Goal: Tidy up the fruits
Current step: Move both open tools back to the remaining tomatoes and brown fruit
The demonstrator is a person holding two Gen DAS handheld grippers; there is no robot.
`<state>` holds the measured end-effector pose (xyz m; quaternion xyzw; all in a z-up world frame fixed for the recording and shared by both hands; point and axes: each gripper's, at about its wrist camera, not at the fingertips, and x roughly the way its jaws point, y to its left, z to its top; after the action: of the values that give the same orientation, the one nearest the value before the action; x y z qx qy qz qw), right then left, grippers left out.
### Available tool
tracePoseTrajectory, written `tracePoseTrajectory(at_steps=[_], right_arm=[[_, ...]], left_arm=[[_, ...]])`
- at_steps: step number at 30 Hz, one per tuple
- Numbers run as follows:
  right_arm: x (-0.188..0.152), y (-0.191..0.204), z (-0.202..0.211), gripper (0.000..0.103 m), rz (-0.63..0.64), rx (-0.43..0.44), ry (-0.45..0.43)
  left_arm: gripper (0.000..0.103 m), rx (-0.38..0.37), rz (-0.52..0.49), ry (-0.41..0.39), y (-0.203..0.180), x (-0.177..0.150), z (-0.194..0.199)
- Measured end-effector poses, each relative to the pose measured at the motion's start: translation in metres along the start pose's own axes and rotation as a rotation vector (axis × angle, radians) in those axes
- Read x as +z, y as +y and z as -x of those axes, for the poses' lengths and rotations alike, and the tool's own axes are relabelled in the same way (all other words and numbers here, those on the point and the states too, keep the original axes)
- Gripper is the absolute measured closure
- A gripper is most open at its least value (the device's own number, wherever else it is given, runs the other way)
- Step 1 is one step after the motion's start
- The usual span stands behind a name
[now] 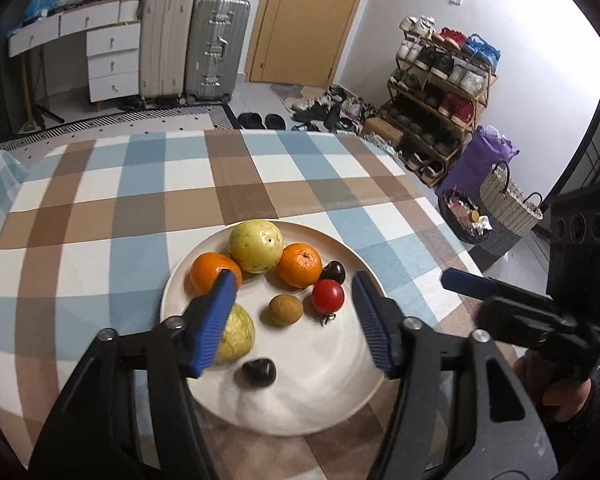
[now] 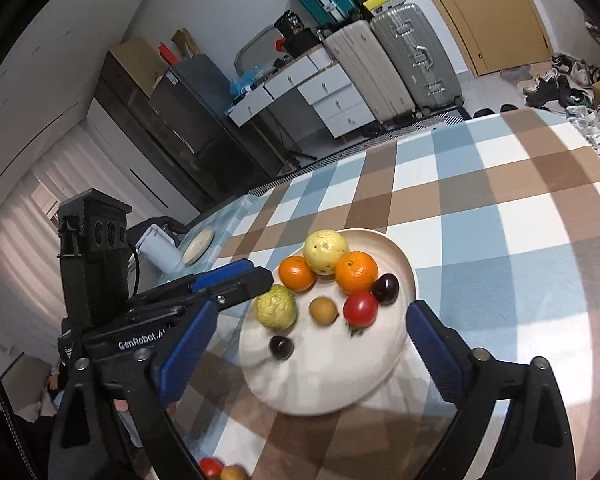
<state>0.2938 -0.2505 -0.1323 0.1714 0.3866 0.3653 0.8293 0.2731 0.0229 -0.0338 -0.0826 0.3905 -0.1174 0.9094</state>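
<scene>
Plate (image 1: 340, 392): cream, round, on checked tablecloth (image 1: 100, 216); holds all fruit listed below.
Back row: orange (image 1: 208, 276), pale guava (image 1: 256, 246), second orange (image 1: 300, 265), touching or nearly so.
Right cluster: dark cherry (image 1: 334, 271) just beside red tomato (image 1: 328, 296); small brown fruit (image 1: 285, 310) left of tomato.
Near side: green guava (image 1: 238, 334), partly hidden by a left pad; second dark cherry (image 1: 259, 372) just beside it.
Left gripper (image 1: 296, 320): above plate, jaws about half apart, nothing between pads.
Right gripper (image 2: 308, 344): above plate, jaws wide, nothing held.
Off-plate: a red and a yellowish fruit (image 2: 222, 470) at bottom edge of right wrist view, blurred; identity uncertain.
Step in hand (judged): between placements, both grippers free over plate.
Next move (judged): reach back to the two stray fruits, close gently on one, set it in the bare near part of plate without nudging the cherries.
</scene>
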Motion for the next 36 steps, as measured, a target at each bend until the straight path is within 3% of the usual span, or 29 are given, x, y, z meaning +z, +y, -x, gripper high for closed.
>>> tracePoseTrajectory(at_steps=[3,5,8,13,25,36], right_arm=[[-0.006,0.005,0.022,0.001,-0.027,0.068,-0.033],[-0.013,0.01,0.042,0.0,-0.045,0.102,-0.079],[-0.022,0.025,0.064,0.0,-0.019,0.094,-0.117],[-0.042,0.057,0.084,0.0,0.077,0.034,-0.136],[-0.09,0.107,0.11,0.0,0.211,-0.015,-0.221],[-0.133,0.115,0.075,0.0,0.314,-0.088,-0.124]], left_arm=[[0.022,0.031,0.0,-0.04,-0.005,-0.008,0.027],[0.022,0.045,-0.008,-0.06,-0.009,-0.013,0.042],[0.019,0.078,-0.016,-0.085,-0.017,-0.021,0.066],[0.001,0.104,-0.011,-0.152,-0.029,-0.038,0.106],[0.001,0.138,0.041,-0.232,-0.031,-0.096,0.175],[0.001,0.175,0.19,-0.194,0.0,-0.178,0.175]])
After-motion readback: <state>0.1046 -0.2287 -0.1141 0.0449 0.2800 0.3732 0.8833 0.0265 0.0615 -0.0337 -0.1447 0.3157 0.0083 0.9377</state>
